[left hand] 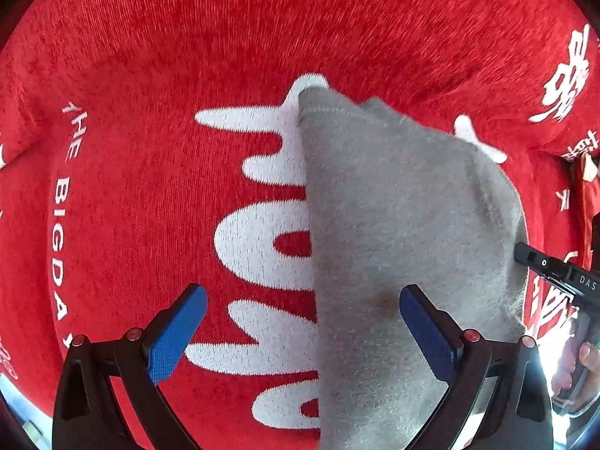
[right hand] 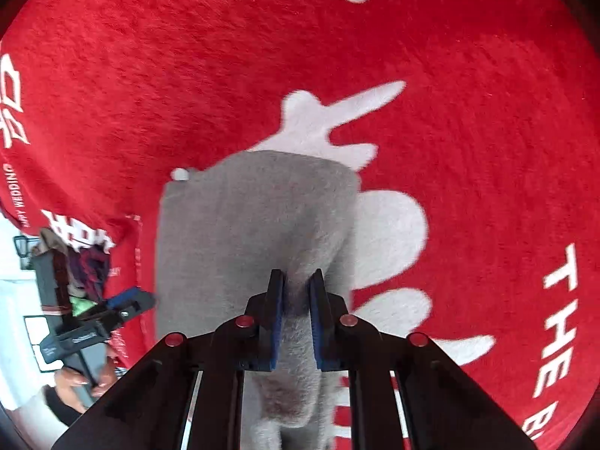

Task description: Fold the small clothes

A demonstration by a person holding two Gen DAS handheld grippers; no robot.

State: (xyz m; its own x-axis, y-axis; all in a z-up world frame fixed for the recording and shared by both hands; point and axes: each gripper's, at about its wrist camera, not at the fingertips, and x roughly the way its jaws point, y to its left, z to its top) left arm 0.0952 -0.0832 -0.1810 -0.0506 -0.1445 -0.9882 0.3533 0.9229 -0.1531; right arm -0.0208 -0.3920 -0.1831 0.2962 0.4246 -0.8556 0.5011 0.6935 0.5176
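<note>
A small grey cloth (left hand: 393,232) lies on a red cloth with white lettering (left hand: 150,187). In the left wrist view my left gripper (left hand: 303,318) is open, its blue pads wide apart just above the grey cloth's near left edge, holding nothing. In the right wrist view my right gripper (right hand: 296,300) is shut on a raised fold of the grey cloth (right hand: 255,225), with the far part lying flat on the red cloth (right hand: 468,150). The right gripper's black body (left hand: 555,270) shows at the right edge of the left wrist view.
The left gripper and the hand holding it (right hand: 86,333) show at the left of the right wrist view, beyond the red cloth's edge. A pile of dark clothes (right hand: 75,270) sits there on a white surface (right hand: 15,296).
</note>
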